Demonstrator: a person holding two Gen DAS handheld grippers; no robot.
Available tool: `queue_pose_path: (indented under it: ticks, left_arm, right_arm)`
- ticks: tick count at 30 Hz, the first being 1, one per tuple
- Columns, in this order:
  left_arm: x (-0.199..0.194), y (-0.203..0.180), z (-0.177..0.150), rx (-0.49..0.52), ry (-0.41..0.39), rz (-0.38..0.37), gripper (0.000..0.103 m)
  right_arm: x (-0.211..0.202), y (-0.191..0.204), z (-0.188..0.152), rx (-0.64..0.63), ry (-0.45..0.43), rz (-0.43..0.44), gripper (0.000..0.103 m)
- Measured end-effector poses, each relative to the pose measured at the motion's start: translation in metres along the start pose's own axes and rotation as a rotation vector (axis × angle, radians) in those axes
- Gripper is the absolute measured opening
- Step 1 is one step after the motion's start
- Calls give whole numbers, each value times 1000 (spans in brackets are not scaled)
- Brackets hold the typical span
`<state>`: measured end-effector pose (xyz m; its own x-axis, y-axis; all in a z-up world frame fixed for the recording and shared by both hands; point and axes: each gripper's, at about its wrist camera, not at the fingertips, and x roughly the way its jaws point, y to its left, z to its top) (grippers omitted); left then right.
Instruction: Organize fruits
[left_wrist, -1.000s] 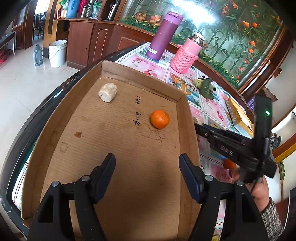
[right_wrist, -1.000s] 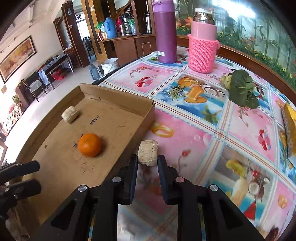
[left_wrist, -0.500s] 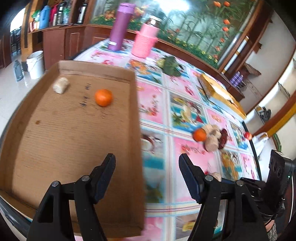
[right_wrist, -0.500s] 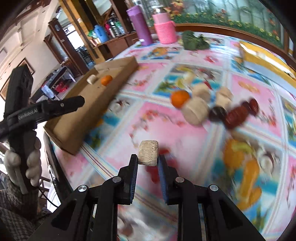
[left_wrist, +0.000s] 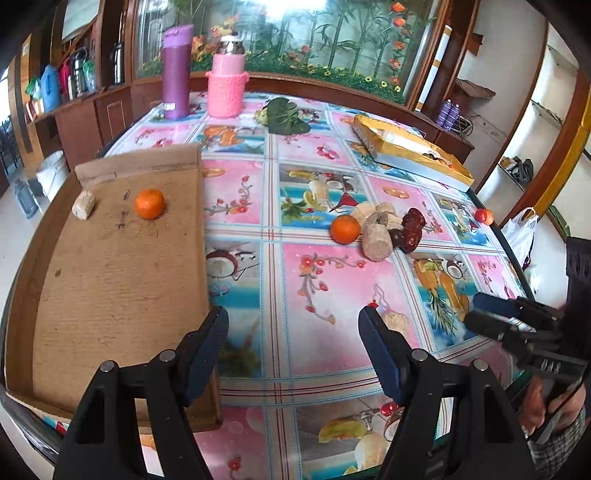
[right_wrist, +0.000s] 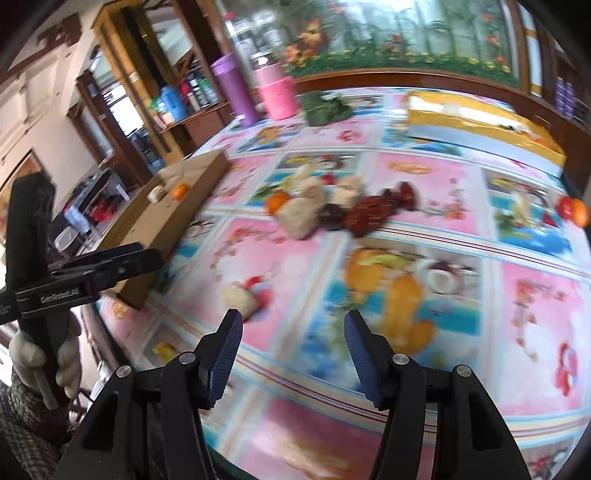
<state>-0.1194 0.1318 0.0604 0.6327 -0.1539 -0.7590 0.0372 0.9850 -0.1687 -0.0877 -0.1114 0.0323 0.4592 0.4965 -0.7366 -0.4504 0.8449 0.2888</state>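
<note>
Just released my right claw (right_wrist: 291, 334): jaws have opened, beige chunk (right_wrist: 239, 298) dropped on table (right_wrist: 461, 332) near front edge; left claw (left_wrist: 293, 330) spread, empty.

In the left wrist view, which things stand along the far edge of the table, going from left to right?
purple bottle → pink knitted-sleeve bottle → green leafy vegetable → yellow box

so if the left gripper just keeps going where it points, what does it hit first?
Probably bare tablecloth: the open left gripper has nothing between its fingers. The beige chunk lies just right of that line; depth unclear.
</note>
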Motion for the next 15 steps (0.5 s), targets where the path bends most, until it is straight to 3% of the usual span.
queue_pose_path:
  ticks: [4,10,15]
  left_arm:
    - [1,-24,-1,97,-16,-23,73]
    - [28,-50,-10,137,70,-96,73]
    - [43,-64,-13,162,95,-124,68]
  right_arm:
    - [-25,-48,-1,97,-41,-130,61]
    - [-61,-129,29,215,-176,-438,61]
    - [-48,-187,60,328,-175,-465,61]
